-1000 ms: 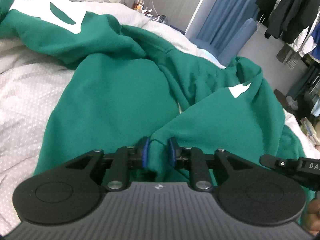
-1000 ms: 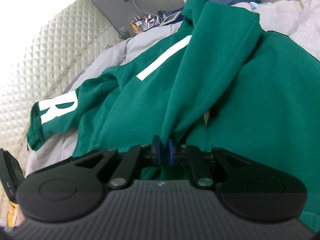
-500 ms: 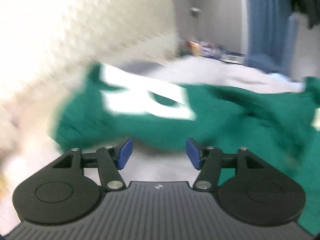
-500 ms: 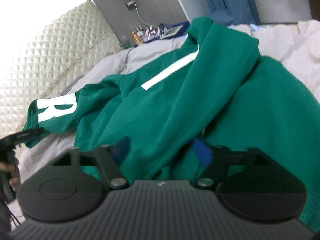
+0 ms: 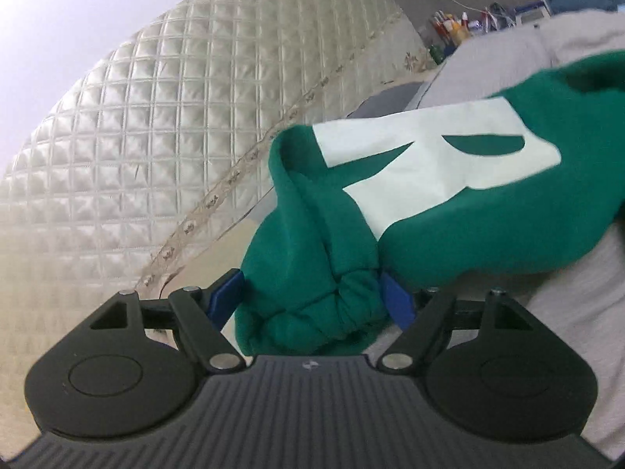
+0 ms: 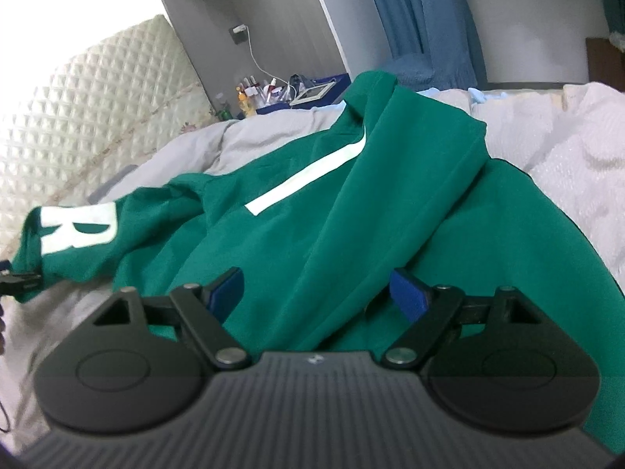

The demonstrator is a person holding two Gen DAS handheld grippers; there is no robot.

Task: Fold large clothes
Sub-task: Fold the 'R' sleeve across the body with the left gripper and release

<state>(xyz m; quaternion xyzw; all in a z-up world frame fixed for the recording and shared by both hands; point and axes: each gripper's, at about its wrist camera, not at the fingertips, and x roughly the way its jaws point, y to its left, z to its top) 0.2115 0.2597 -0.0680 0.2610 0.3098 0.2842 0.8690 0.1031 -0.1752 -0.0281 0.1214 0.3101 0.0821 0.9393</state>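
Note:
A large green sweatshirt (image 6: 390, 211) with white lettering lies spread on the bed. Its sleeve with a white letter R (image 5: 429, 156) reaches toward the headboard. My left gripper (image 5: 312, 297) is open, and the sleeve's gathered cuff (image 5: 336, 305) sits between its blue pads without being pinched. My right gripper (image 6: 318, 291) is open and empty, just above a raised fold of the sweatshirt's body. The left gripper's tip also shows in the right wrist view (image 6: 19, 279), at the sleeve's end.
The grey bedcover (image 5: 578, 297) lies under the sweatshirt. A quilted cream headboard (image 5: 156, 136) stands behind the sleeve. A white blanket (image 6: 566, 156) lies at the right. A bedside shelf with bottles (image 6: 273, 90) and blue curtains (image 6: 422, 19) stand at the back.
Both grippers have let go of the green fabric and opened. My left gripper has swung left to the sleeve's cuff by the headboard. My right gripper has pulled back slightly.

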